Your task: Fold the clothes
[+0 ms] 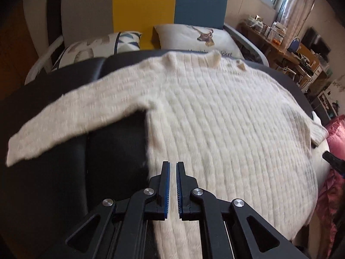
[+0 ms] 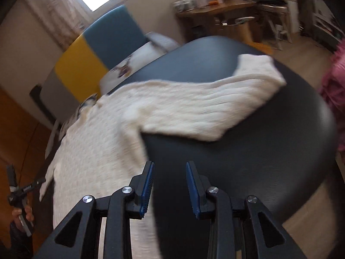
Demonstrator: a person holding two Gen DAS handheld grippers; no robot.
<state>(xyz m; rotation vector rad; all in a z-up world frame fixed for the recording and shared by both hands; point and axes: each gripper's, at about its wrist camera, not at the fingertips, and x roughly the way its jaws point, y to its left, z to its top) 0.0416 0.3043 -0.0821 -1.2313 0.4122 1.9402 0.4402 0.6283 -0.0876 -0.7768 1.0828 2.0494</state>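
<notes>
Left gripper (image 1: 173, 166) held low over the hem end of the sweater (image 1: 215, 118), pointing up the body toward the collar. Jaws nearly together, only a narrow slit between the blue pads; nothing gripped. Whether the fingertips touch the knit cannot be told.

Right gripper (image 2: 170, 167) hovers over the dark surface (image 2: 258, 151), just beside the sweater's (image 2: 103, 140) side edge, which runs under its left finger (image 2: 148, 177). Jaws clearly apart, gap empty, bare dark surface showing through. Frame motion-blurred.

At the left edge of the right wrist view, a hand (image 2: 21, 215) grips the handle of the other tool.

Sweater: cream ribbed knit, spread flat on the dark padded surface (image 1: 112, 146). One sleeve (image 1: 75, 116) stretches out to the left in the left wrist view, over bare surface. The other sleeve (image 2: 204, 108) angles outward in the right wrist view, cuff bent back near the far rim. Open dark surface lies between that sleeve and the right gripper.

Pink fabric (image 1: 332, 183) sits beyond the right-hand edge. Farther off: two pillows (image 1: 194, 36) just behind the collar, then a yellow and blue headboard (image 1: 168, 2). A cluttered desk (image 1: 286, 43) stands at far right.
</notes>
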